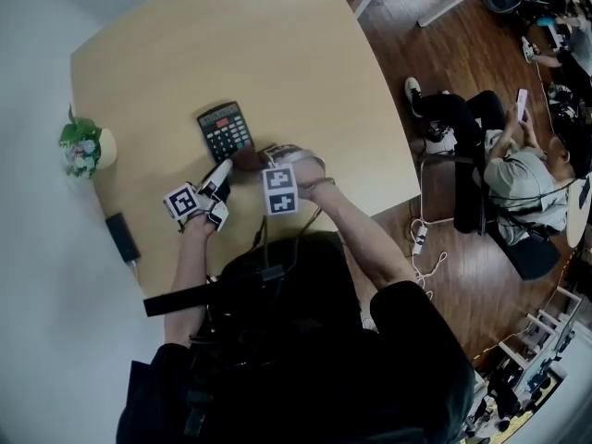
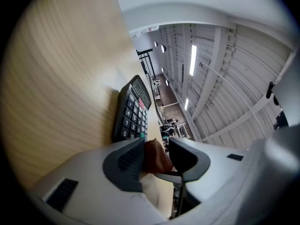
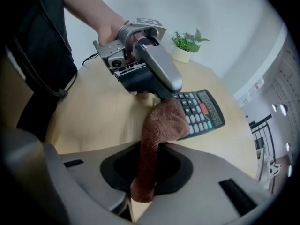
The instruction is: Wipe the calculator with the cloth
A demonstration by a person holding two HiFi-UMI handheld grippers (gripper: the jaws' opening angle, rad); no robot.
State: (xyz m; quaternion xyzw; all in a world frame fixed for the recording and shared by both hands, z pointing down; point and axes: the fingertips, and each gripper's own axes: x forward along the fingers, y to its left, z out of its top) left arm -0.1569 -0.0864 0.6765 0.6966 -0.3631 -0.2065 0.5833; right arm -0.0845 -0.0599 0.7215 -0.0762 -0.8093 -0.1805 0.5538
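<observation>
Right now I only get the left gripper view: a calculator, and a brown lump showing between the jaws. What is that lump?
Observer: A brown cloth. The right gripper is shut on its lower end.
Operator: Does it touch the calculator?
Observer: Yes, its bunched top lies over the near corner of the calculator.
Operator: Is there anything else up there?
Observer: A small potted plant stands at the left edge of the table.
</observation>
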